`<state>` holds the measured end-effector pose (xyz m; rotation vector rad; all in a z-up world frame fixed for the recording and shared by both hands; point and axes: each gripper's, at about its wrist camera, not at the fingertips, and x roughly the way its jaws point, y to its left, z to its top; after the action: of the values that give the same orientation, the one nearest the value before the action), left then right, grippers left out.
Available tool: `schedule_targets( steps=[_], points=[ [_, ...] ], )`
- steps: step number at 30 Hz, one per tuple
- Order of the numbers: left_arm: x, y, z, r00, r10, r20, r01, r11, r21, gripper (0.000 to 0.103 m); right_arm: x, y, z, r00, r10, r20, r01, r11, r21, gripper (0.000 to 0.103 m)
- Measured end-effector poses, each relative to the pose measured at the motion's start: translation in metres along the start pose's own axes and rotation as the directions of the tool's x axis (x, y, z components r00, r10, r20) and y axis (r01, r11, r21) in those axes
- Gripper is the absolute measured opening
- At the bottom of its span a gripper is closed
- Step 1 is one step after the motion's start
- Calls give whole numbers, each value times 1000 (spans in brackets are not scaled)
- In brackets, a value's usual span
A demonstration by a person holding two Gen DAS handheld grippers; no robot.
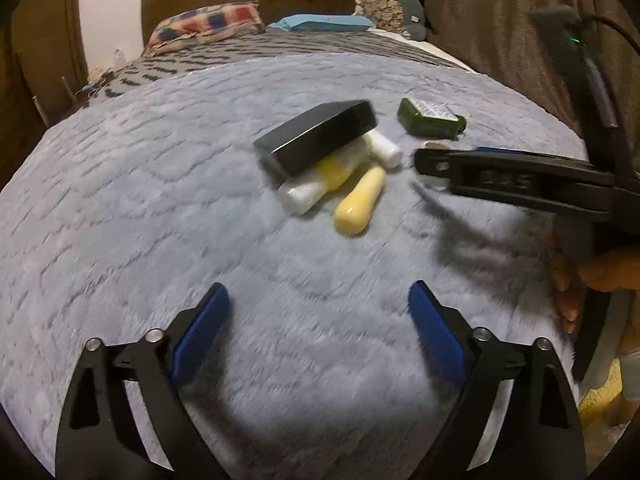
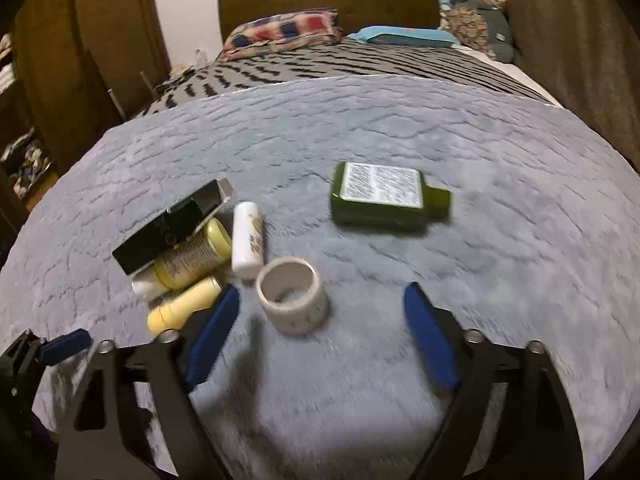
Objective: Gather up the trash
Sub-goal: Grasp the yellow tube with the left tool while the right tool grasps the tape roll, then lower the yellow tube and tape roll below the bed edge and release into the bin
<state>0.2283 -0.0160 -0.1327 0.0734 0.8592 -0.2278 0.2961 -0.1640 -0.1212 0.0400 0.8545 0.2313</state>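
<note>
On the grey fleece blanket [image 1: 160, 200] lies a heap of trash: a black box [image 1: 316, 138] resting on a yellow bottle [image 1: 336, 170], a white tube [image 1: 384, 148] and a small yellow bottle [image 1: 360, 202]. A green bottle [image 1: 430, 118] lies apart to the right. The same heap shows in the right wrist view: the black box [image 2: 172, 228], white tube [image 2: 248, 240], small yellow bottle [image 2: 182, 306], green bottle [image 2: 386, 198] and a roll of tape [image 2: 292, 294]. My left gripper [image 1: 320, 332] is open and empty, short of the heap. My right gripper [image 2: 322, 332] is open with the tape roll just ahead between its fingers; it also shows from the side [image 1: 432, 168].
The blanket covers a bed with a striped sheet [image 2: 340, 64], pillows [image 2: 280, 32] and a wooden headboard [image 2: 328, 0]. Brown curtains [image 2: 580, 40] hang on the right. A wardrobe and shelves [image 2: 40, 100] stand on the left.
</note>
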Motion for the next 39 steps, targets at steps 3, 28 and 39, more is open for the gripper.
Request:
schedule_targets(
  steps=[3, 28, 39],
  points=[
    [5, -8, 8, 1000, -16, 2, 16, 1000, 24, 73, 12, 0, 3, 999, 21, -38, -21, 1000, 5, 47],
    [32, -34, 36, 997, -47, -67, 50, 998, 43, 18, -60, -32, -29, 997, -41, 62, 44, 998, -48, 33],
    [-42, -47, -29, 998, -50, -26, 51, 997, 60, 18, -109, 3, -88, 996, -33, 86, 45, 989, -138, 33]
  ],
)
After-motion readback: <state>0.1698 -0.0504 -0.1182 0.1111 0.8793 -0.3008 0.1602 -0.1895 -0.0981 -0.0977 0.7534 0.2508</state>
